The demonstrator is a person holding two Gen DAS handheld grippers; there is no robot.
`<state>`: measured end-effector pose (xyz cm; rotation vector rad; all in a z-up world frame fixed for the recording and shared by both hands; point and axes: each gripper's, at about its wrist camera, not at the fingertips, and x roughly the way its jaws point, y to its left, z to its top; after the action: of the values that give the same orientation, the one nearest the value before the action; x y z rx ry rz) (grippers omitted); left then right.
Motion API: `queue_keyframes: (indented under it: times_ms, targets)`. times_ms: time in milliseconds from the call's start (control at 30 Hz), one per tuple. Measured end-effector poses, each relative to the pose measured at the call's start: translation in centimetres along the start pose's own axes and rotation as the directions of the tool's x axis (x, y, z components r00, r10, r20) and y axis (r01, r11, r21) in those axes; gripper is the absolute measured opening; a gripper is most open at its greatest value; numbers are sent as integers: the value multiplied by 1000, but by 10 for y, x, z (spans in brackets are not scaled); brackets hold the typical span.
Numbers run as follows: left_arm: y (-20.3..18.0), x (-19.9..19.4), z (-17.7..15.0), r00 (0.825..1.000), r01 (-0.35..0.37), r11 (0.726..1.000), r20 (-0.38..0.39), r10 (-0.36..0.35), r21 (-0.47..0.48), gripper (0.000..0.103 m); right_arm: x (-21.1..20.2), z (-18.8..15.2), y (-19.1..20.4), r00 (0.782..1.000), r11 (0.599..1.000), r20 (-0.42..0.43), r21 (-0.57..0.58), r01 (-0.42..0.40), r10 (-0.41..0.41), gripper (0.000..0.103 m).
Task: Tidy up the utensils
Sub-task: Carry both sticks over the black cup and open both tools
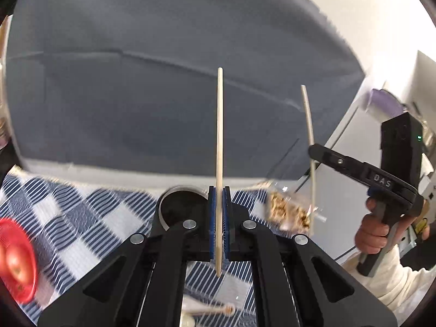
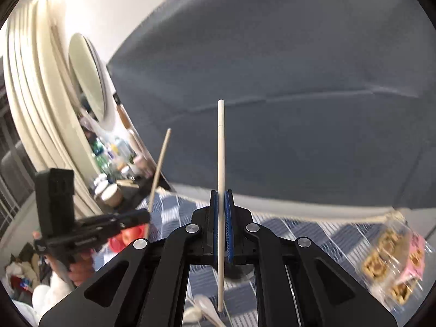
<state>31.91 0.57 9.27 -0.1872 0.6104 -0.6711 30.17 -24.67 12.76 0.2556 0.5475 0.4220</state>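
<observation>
My left gripper (image 1: 219, 199) is shut on a wooden chopstick (image 1: 219, 136) that stands upright between its blue pads. My right gripper (image 2: 221, 199) is shut on a pale white chopstick (image 2: 221, 150), also upright. Each shows in the other's view: the right gripper (image 1: 313, 150) with its white chopstick (image 1: 308, 114) at the right, the left gripper (image 2: 147, 215) with its wooden chopstick (image 2: 160, 163) at the left. A round dark metal cup (image 1: 179, 204) stands on the checked cloth just behind the left fingers. A white spoon (image 2: 204, 308) lies below.
A blue and white checked cloth (image 1: 90, 218) covers the table. A red dish (image 1: 16, 259) holding an apple sits at the left. A clear pack of snacks (image 2: 392, 256) lies at the right. A grey sofa (image 1: 163, 81) fills the background.
</observation>
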Motion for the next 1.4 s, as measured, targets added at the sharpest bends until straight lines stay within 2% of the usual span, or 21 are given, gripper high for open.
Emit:
queue_keyframes:
  times_ms: [100, 267, 367, 500, 567, 667, 833, 1000, 1400]
  targets:
    - [8, 9, 6, 998, 34, 999, 50, -35, 21, 5, 14, 11, 2, 999, 1000, 45, -13, 13, -12, 5]
    - [25, 22, 10, 987, 98, 995, 122, -101, 31, 5, 41, 24, -3, 998, 1000, 64, 23, -10, 8, 5]
    - [35, 33, 11, 977, 151, 988, 144, -155, 32, 5, 53, 27, -1, 996, 1000, 86, 16, -20, 19, 5]
    - [50, 44, 7, 949, 247, 969, 195, -247, 21, 5, 67, 24, 1, 994, 1000, 108, 5, -27, 26, 5]
    - [61, 51, 4, 940, 269, 963, 218, -264, 4, 5, 77, 21, 0, 994, 999, 105, 12, -36, 34, 5]
    - [72, 58, -2, 935, 286, 958, 224, -275, -17, 5, 94, 13, -4, 996, 999, 78, 16, -33, 32, 5]
    - [80, 75, -16, 939, 277, 961, 219, -266, -21, 5, 127, -5, -14, 1000, 999, 17, 42, 5, -5, 5]
    - [78, 90, -30, 958, 238, 971, 167, -233, -9, 5, 142, -24, -15, 999, 999, -27, 30, 36, -35, 5]
    - [63, 92, -46, 980, 185, 982, 64, -187, 33, 5, 131, -49, -1, 991, 996, -108, -51, 71, -76, 5]
